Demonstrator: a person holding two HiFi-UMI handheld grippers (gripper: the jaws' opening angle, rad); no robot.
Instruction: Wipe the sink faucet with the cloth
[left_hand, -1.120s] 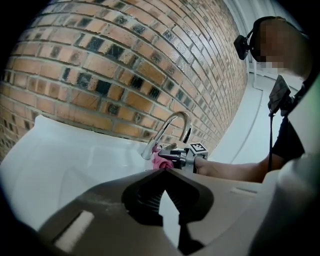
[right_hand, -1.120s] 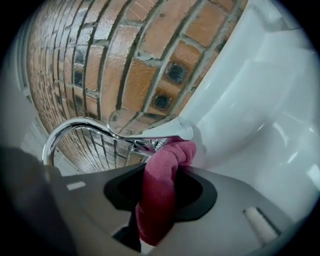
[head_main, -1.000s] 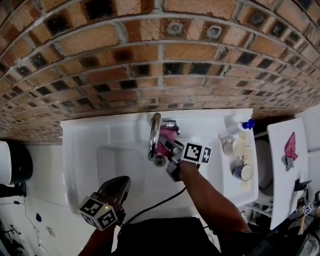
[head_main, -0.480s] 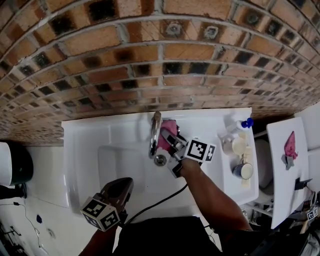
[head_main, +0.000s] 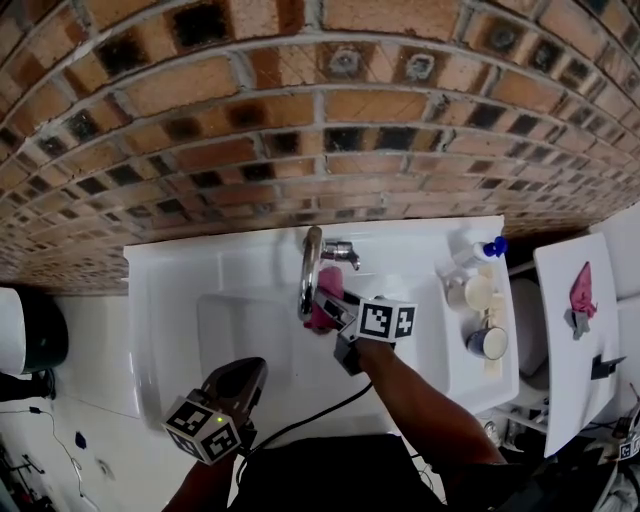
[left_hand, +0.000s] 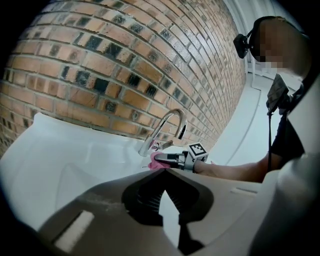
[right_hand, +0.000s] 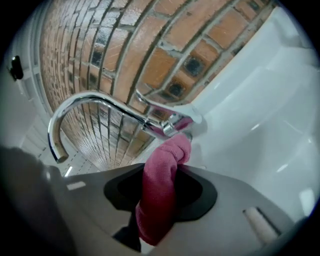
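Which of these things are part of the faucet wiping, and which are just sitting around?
In use: pink cloth, chrome faucet, right gripper clamping the cloth.
Lying about: blue-capped bottle, two cups, pink item at far right, idle left gripper.

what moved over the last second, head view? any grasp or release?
The right gripper, shut on the cloth, first pushed it along the faucet toward the wall, then drew it back toward the person, near the spout's tip. Nothing was taken or let go. The left gripper stayed shut and empty by the sink's front edge.
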